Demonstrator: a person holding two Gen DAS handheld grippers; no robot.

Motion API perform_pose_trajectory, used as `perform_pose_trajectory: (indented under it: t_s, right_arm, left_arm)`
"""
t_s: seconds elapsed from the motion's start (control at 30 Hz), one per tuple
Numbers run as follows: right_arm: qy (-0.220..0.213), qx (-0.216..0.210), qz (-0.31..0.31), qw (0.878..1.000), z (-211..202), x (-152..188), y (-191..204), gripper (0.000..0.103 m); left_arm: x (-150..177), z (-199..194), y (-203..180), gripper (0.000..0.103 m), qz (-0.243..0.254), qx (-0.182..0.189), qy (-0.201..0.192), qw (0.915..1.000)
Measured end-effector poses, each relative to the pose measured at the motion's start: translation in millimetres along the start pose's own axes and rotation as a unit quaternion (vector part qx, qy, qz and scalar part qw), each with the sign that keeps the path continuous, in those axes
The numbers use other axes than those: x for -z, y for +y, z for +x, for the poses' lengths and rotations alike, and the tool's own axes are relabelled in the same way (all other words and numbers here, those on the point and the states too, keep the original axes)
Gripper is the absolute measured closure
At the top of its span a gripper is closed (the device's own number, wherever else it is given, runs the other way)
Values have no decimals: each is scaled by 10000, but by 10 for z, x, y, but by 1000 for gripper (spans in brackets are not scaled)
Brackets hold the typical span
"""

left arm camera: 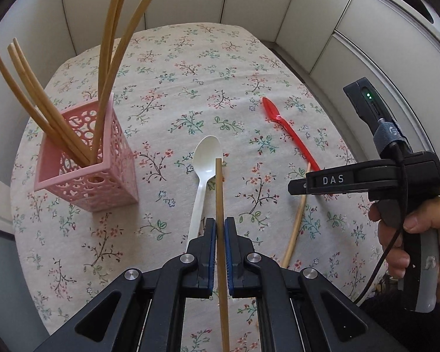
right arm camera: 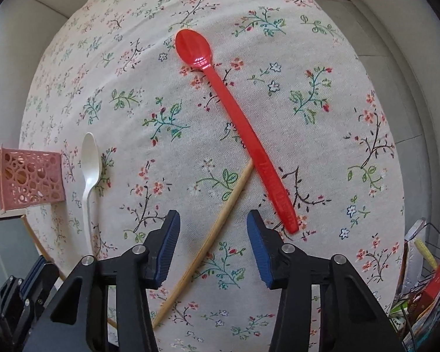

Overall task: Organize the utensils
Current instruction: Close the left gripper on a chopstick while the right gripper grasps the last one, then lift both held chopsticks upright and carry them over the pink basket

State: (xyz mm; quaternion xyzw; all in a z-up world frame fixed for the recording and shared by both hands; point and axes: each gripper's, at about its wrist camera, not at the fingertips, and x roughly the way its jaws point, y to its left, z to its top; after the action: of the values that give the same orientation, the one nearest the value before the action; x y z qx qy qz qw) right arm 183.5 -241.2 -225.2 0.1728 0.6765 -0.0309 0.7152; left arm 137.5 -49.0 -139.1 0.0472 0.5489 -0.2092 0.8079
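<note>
My left gripper (left arm camera: pixel 220 223) is shut on a wooden chopstick (left arm camera: pixel 219 187), held above the floral tablecloth (left arm camera: pixel 173 88). A pink lattice holder (left arm camera: pixel 85 173) with several chopsticks (left arm camera: pixel 108 58) stands to its left. A white spoon (left arm camera: pixel 204 158) lies just beneath the held chopstick. My right gripper (right arm camera: pixel 213 217) points down with its jaws open astride a second chopstick (right arm camera: pixel 190 267) lying on the cloth; the pads are clear of it. The handle of a red spoon (right arm camera: pixel 237 117) rests on that chopstick's far tip. The holder (right arm camera: pixel 29 176) and the white spoon (right arm camera: pixel 91 161) sit far left in the right wrist view.
A person's hand (left arm camera: pixel 407 234) grips the right tool's handle. White panelled walls (left arm camera: pixel 352 29) surround the table on the far and right sides. A wire basket (right arm camera: pixel 425 278) with packets stands off the table's right edge.
</note>
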Motion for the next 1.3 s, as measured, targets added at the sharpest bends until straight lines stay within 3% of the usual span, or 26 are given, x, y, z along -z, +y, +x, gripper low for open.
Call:
perform_pose_trajectory:
  t_s: [0.17,0.3,0.53,1.0,1.3]
  right_arm:
    - [-246,471,-259,9983,14,-11,160,69]
    - [-362,685,-347,9964,19,-7,230,86]
    - [-414,385,-241,9981,-8,-17,159,96]
    - [-1176,-413,-527,9908,-701,256,90,98]
    - [-2126,-771,-1238,9662,-1312,566,429,98]
  left_arm:
    - [22,-13,63,97,-51,-20,-10,10000]
    - [14,-3,104,97,-112,-29,-20,9999]
    - [32,-51,162,97,-210,-62,-79,9997]
    - [18,-556,257,97,-418,-108,-856,9954]
    - [46,-1058,314,97,-526,-122,-1660,9846]
